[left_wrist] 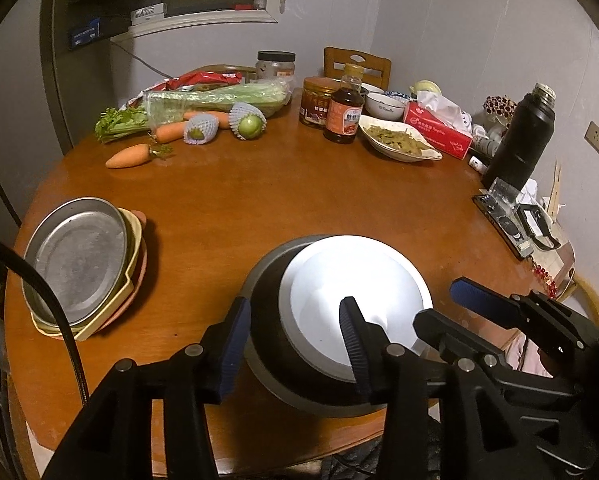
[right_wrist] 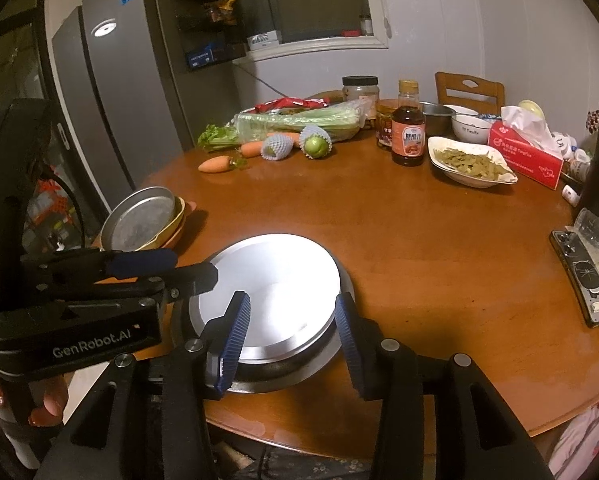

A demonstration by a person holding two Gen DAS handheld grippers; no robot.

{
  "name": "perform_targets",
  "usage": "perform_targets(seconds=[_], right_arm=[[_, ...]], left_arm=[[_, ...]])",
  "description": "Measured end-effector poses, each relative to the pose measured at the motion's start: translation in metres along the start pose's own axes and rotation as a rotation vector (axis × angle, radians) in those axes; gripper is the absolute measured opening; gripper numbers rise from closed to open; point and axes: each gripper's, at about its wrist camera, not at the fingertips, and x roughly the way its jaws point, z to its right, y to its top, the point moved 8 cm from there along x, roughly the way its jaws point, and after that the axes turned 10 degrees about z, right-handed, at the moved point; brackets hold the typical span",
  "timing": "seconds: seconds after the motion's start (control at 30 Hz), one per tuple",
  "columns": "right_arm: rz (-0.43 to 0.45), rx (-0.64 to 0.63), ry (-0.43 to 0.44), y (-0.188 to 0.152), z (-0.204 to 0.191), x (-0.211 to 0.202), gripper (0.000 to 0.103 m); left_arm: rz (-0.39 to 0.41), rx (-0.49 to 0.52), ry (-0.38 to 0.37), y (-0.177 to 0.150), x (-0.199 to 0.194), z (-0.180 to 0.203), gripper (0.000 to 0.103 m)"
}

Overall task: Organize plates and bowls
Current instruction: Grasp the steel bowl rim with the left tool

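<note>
The left gripper [left_wrist: 295, 344] has its fingers [left_wrist: 235, 344] a little apart, one on each side of the near edge of the silver plate [left_wrist: 355, 296], and the pads do not seem to press on it, so it looks open and holds nothing. The right gripper [right_wrist: 289, 340] looks the same: its fingers [right_wrist: 235, 336] stand apart around the near rim of that plate, with a gap showing at the right finger. The silver plate lies upside down on top of a dark bowl [left_wrist: 267, 320], and both sit near the front edge of the round brown table [left_wrist: 299, 208]. This looks like one small pile that is now set down and let go. To the left, near the table's edge, there is a second pile: a gray metal tray [left_wrist: 79, 264] lies on a yellow tray [left_wrist: 133, 280], with something pink under them. So two piles seem to be made. Far back on the table there are more dishes that are not put away yet: a white bowl [right_wrist: 469, 128], a metal bowl [right_wrist: 437, 114] beside it, and a white dish of green food [right_wrist: 471, 162]. The dish still has food in it, so it may have to stay. The carrots [left_wrist: 129, 156], a sauce bottle [left_wrist: 345, 114] and a red tissue box [left_wrist: 439, 130] are around them. The task looks about half done.
</note>
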Motion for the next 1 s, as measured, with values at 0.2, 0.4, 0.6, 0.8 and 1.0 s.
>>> perform_targets(seconds=[0.2, 0.4, 0.6, 0.8, 1.0], right_arm=[[0.007, 0.024, -0.035, 0.003, 0.006, -0.003, 0.054], [-0.022, 0.06, -0.081, -0.002, 0.015, 0.002, 0.058], [-0.061, 0.141, -0.095, -0.01, 0.027, 0.012, 0.06], [-0.103, 0.196, -0.069, -0.021, 0.028, 0.025, 0.06], [-0.131, 0.241, -0.041, -0.029, 0.027, 0.036, 0.06]], left_arm=[[-0.001, -0.035, -0.009, 0.0, 0.001, -0.012, 0.049], [-0.003, -0.068, -0.047, 0.0, 0.006, -0.018, 0.052], [-0.031, -0.111, -0.073, -0.006, 0.021, -0.023, 0.053], [-0.05, -0.157, -0.105, -0.01, 0.031, -0.026, 0.053], [-0.064, -0.152, -0.109, -0.015, 0.04, -0.024, 0.053]])
